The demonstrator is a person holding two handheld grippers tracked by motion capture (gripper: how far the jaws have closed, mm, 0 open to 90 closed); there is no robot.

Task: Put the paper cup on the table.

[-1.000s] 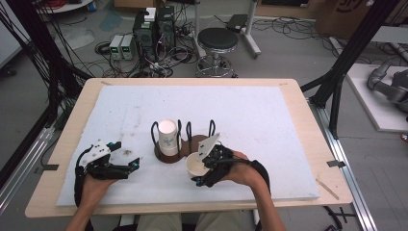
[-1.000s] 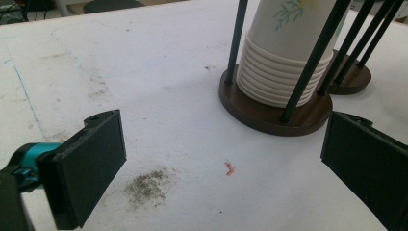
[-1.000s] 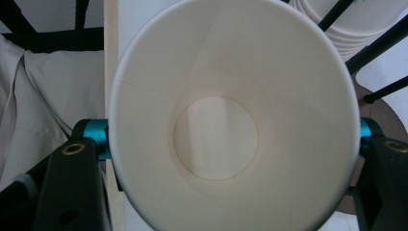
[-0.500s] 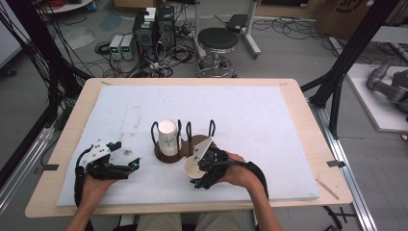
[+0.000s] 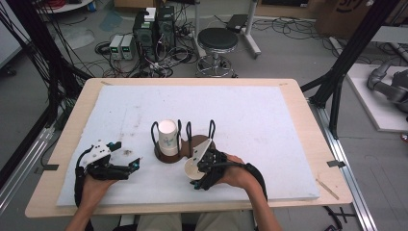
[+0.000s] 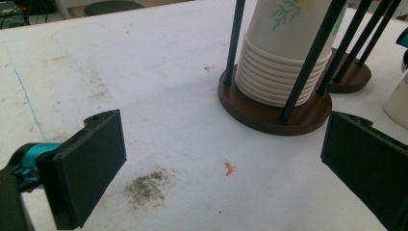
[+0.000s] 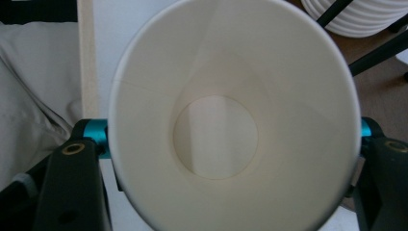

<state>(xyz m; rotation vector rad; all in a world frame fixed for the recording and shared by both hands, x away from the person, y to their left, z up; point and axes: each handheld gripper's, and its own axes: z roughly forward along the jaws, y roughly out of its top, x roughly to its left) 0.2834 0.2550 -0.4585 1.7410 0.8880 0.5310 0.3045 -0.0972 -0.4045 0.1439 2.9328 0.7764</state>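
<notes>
High view: right hand-held gripper (image 5: 199,169) grasping paper cup (image 5: 192,169) tilted on its side over desk (image 5: 288,91) near front edge, just beside cup rack (image 5: 169,153); left hand-held gripper (image 5: 126,164) released. Left gripper view: jaws wide apart, nothing between; stacked cups (image 6: 284,57) in rack ahead. Right gripper view: cup's open mouth faces camera, clamped between both jaws.

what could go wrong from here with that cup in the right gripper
1. The right gripper is shut on a thin paper cup across its wall; the squeeze could dent or ovalise it, making it hard to nest.
2. The cup lies tipped, mouth toward the person, close to the black rods of the empty holder; swinging it upright may knock a rod or shift the wooden base.
3. The stack of cups stands right beside, so a wide swing could bump it.
</notes>
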